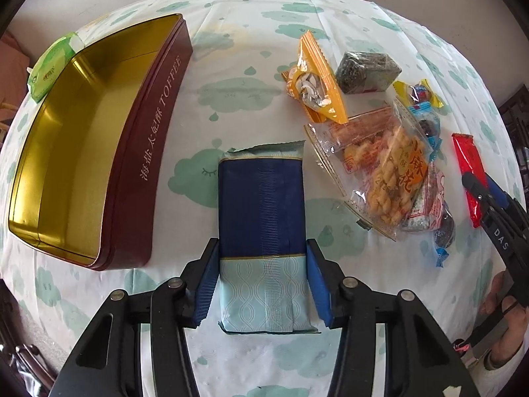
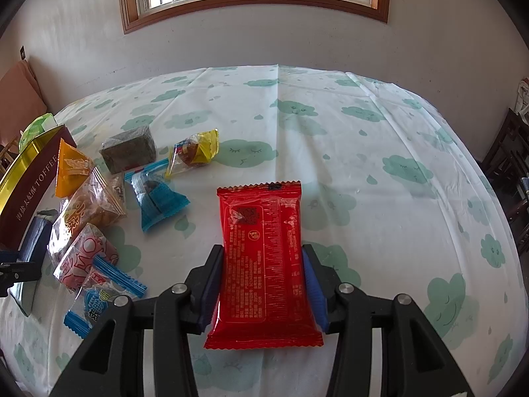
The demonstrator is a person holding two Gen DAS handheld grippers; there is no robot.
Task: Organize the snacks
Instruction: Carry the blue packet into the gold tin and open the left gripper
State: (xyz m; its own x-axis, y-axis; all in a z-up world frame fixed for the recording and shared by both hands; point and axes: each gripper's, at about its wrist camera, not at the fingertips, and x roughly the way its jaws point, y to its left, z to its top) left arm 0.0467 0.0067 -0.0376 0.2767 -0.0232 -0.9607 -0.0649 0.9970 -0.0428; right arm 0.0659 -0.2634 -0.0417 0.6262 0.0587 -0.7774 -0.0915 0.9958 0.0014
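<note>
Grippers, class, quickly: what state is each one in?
Left gripper: closed on the blue packet.
Right gripper: closed on the red packet.

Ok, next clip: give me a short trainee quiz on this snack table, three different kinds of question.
1. True or false: the toffee tin already holds snacks.
2. Which packet sits between the right tongs? A. red packet B. orange packet C. green packet
3. What colour is the packet between the left tongs?

Key:
1. False, the tin is empty.
2. A.
3. Dark blue with pale ends: the blue packet.
</note>
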